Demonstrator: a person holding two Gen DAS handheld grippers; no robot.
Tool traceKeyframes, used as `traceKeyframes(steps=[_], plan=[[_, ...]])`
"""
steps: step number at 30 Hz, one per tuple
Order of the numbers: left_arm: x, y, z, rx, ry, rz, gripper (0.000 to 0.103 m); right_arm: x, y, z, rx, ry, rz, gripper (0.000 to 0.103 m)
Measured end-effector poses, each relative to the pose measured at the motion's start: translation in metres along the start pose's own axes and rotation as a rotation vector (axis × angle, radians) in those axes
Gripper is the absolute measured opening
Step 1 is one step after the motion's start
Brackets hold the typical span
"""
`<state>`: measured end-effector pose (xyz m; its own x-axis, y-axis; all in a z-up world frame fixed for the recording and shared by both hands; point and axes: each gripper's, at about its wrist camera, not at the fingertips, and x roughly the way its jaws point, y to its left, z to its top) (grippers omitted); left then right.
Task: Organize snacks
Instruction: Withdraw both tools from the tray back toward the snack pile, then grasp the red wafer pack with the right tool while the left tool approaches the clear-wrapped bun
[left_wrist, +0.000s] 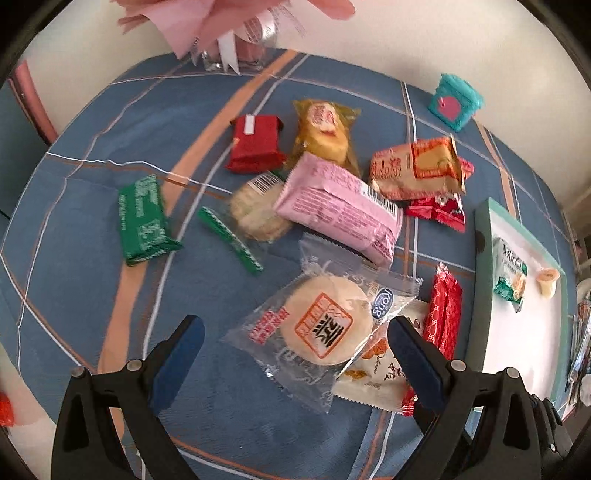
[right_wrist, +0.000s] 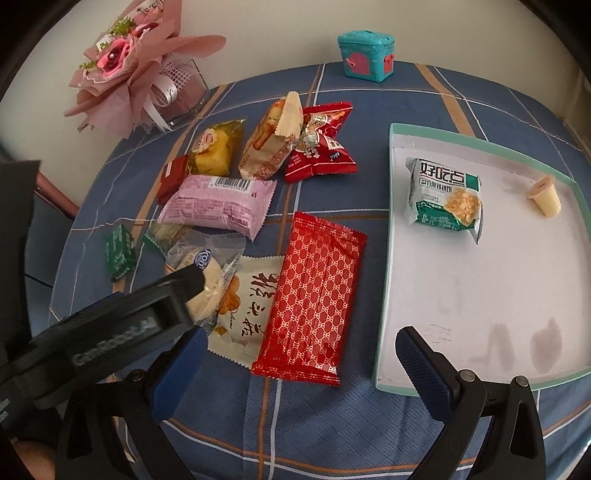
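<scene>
Both grippers are spread wide and carry nothing: the left gripper (left_wrist: 295, 354) hovers over the clear-wrapped round cake (left_wrist: 319, 325), the right gripper (right_wrist: 299, 365) over the red patterned packet (right_wrist: 314, 295). Only a green-and-white packet (right_wrist: 443, 195) and jelly cup (right_wrist: 545, 195) lie in the tray (right_wrist: 384, 258) at the table's right edge; about ten snacks remain mid-table, so I'd say it's barely begun.

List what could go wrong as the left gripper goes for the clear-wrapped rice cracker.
The left gripper is open around the rice cracker, which overlaps the cream packet; closing may pinch both. Its clear wrapper looks slippery, so the grip could slide off. The red patterned packet lies between it and the tray and might get dragged.
</scene>
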<state>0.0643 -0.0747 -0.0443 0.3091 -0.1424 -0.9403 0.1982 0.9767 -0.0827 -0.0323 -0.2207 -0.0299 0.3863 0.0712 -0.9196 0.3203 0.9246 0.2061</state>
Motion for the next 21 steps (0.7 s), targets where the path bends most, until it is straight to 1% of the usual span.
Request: traceKeyframes(steps=[3, 7, 10, 15, 21], plan=[[0.009, -0.007, 0.003, 0.023, 0.016, 0.019, 0.099, 0.001, -0.001, -0.001, -0.007, 0.006, -0.005, 0.103], [0.019, -0.018, 0.007, 0.068, 0.023, 0.022, 0.098, 0.001, -0.002, -0.001, -0.004, 0.008, -0.004, 0.103], [0.022, -0.024, 0.008, 0.088, 0.024, 0.02, 0.089, 0.0, -0.003, -0.001, 0.0, 0.008, -0.005, 0.103], [0.02, -0.018, 0.007, 0.049, 0.017, -0.015, 0.08, 0.001, -0.002, 0.0, -0.001, 0.009, -0.005, 0.103], [0.021, 0.002, 0.005, -0.038, 0.036, -0.043, 0.076, 0.0, -0.001, 0.001, -0.003, 0.007, -0.002, 0.103]])
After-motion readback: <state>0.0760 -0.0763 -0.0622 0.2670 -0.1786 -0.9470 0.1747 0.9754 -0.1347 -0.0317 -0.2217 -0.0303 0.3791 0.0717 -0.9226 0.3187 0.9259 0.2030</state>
